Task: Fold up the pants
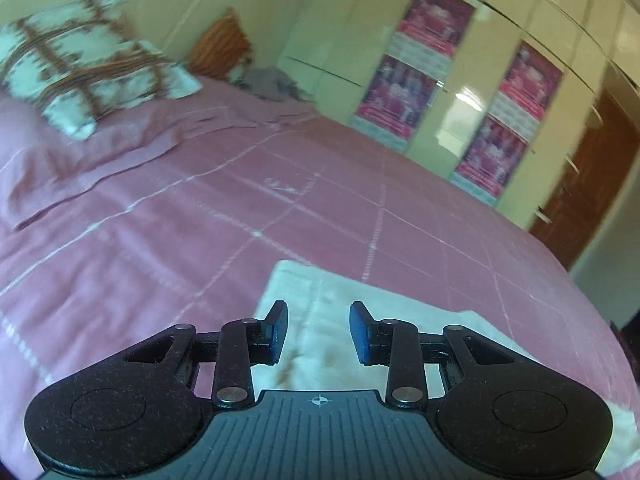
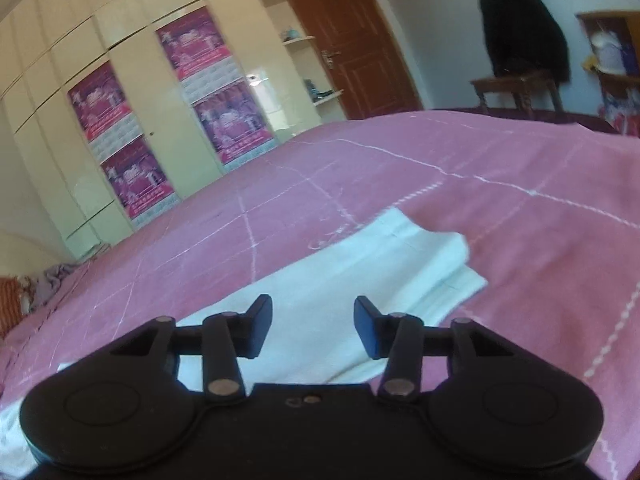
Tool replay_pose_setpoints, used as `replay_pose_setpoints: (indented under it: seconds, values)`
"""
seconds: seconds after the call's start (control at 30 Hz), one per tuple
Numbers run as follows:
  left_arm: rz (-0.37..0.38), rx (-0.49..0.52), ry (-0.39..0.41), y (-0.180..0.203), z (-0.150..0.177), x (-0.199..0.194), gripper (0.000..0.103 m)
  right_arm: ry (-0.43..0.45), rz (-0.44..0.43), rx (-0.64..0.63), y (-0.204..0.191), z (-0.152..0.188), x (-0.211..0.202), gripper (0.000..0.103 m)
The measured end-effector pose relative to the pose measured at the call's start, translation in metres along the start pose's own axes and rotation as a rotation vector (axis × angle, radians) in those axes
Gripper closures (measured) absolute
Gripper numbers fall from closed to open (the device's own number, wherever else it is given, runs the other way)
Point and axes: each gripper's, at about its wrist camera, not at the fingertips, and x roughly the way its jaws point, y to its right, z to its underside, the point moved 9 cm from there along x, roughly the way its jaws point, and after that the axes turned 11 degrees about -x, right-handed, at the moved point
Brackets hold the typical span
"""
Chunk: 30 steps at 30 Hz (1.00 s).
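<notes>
White pants (image 1: 332,312) lie flat on a pink bedspread (image 1: 160,240). In the left wrist view my left gripper (image 1: 319,330) is open and empty, hovering just above one end of the pants. In the right wrist view the pants (image 2: 360,272) stretch from lower left to a layered end at the right. My right gripper (image 2: 313,326) is open and empty above their middle. The gripper bodies hide the near part of the cloth in both views.
A patterned pillow (image 1: 84,68) and an orange cushion (image 1: 220,44) lie at the head of the bed, with a grey garment (image 1: 268,82) beside them. Cream wardrobes with pink posters (image 2: 120,136) line the far side. A brown door (image 2: 352,40) and a wooden chair (image 2: 516,88) stand beyond the bed.
</notes>
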Motion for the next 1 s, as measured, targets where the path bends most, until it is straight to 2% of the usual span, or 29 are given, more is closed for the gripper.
replay_pose_setpoints:
  seconds: [0.03, 0.13, 0.27, 0.33, 0.37, 0.43, 0.5, 0.53, 0.6, 0.63, 0.67, 0.7, 0.77, 0.8, 0.83, 0.87, 0.93, 1.0]
  values:
    - [0.039, 0.047, -0.023, 0.023, 0.002, 0.01, 0.067, -0.008, -0.012, -0.043, -0.014, -0.004, 0.007, 0.063]
    - [0.124, 0.163, -0.076, 0.088, 0.015, 0.053, 0.04, -0.067, -0.116, -0.125, -0.079, -0.012, 0.04, 0.063]
    - [0.158, 0.242, -0.203, 0.135, 0.056, 0.109, 0.038, -0.153, -0.322, -0.249, -0.193, -0.011, 0.086, 0.064]
    - [0.099, 0.279, -0.298, 0.135, 0.084, 0.131, 0.038, -0.215, -0.399, -0.292, -0.235, 0.002, 0.107, 0.066]
    - [0.049, 0.288, -0.335, 0.125, 0.095, 0.142, 0.038, -0.264, -0.422, -0.318, -0.253, 0.014, 0.118, 0.064]
    - [0.077, 0.248, -0.32, 0.122, 0.097, 0.136, 0.038, -0.414, -0.403, -0.373, -0.266, 0.05, 0.141, 0.06]
    - [0.072, 0.23, -0.316, 0.12, 0.087, 0.121, 0.038, -0.394, -0.409, -0.417, -0.267, 0.055, 0.138, 0.061]
    - [0.078, 0.242, -0.293, 0.117, 0.083, 0.113, 0.038, -0.398, -0.406, -0.417, -0.263, 0.052, 0.131, 0.061]
    - [0.026, 0.262, -0.301, 0.098, 0.081, 0.109, 0.034, -0.303, -0.358, -0.421, -0.243, 0.029, 0.115, 0.055]
    - [0.039, 0.251, -0.307, 0.088, 0.082, 0.109, 0.034, -0.282, -0.328, -0.419, -0.228, 0.022, 0.114, 0.053]
    - [0.064, 0.229, -0.303, 0.082, 0.081, 0.104, 0.034, -0.306, -0.27, -0.411, -0.204, 0.017, 0.122, 0.053]
    - [0.073, 0.207, -0.303, 0.077, 0.08, 0.099, 0.034, -0.339, -0.213, -0.396, -0.179, 0.016, 0.129, 0.065]
    - [0.069, 0.196, -0.298, 0.066, 0.078, 0.09, 0.034, -0.356, -0.184, -0.273, -0.122, 0.003, 0.134, 0.076]
    - [0.072, 0.195, -0.286, 0.064, 0.077, 0.082, 0.034, -0.347, -0.134, -0.22, -0.095, -0.005, 0.129, 0.068]
    - [0.088, 0.198, -0.271, 0.063, 0.078, 0.074, 0.034, -0.307, -0.039, -0.18, -0.065, -0.017, 0.116, 0.059]
    - [0.091, 0.208, -0.259, 0.061, 0.079, 0.065, 0.034, -0.243, 0.007, -0.127, -0.04, -0.029, 0.096, 0.054]
    - [0.074, 0.223, -0.242, 0.054, 0.083, 0.051, 0.034, -0.143, -0.017, 0.015, -0.003, -0.042, 0.056, 0.055]
    - [0.07, 0.212, -0.258, 0.044, 0.09, 0.044, 0.034, -0.069, 0.014, 0.109, 0.033, -0.043, 0.014, 0.056]
